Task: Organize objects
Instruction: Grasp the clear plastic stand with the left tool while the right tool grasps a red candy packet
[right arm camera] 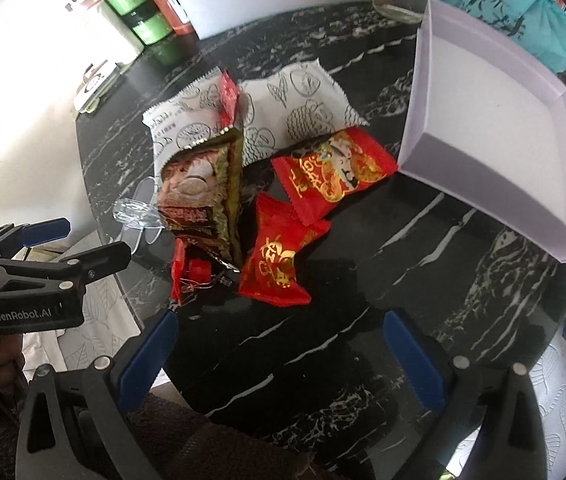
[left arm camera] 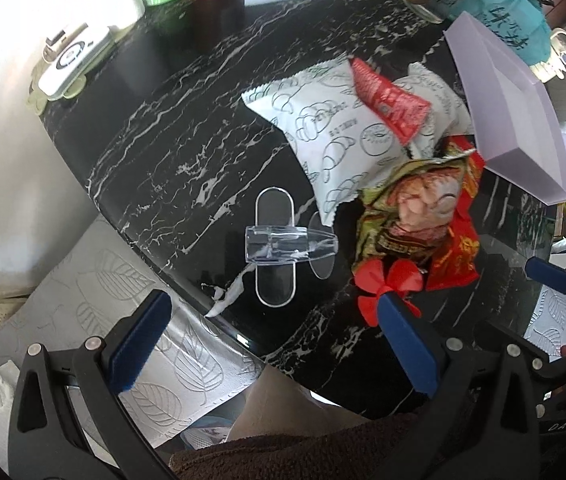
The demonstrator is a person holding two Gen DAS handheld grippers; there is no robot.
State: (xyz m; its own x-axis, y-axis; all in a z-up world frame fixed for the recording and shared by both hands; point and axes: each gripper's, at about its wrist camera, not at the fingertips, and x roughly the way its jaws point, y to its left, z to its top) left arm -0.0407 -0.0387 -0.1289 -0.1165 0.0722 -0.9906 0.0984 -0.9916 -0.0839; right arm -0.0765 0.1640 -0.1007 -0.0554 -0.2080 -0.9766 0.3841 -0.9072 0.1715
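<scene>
A round black table with white marble veining stands against a white wall. Snack packets are heaped near its middle: two white pastry packets, a green-and-brown packet and red packets with gold print. An empty pale lilac box sits just beside the heap toward the far right edge, and a clear plastic stand lies near the close edge. Jars, a glass and a teal bag line the far edge. The left tool and right tool both hover with fingers apart, empty, over the near edge, above a leaf-embossed grey seat
</scene>
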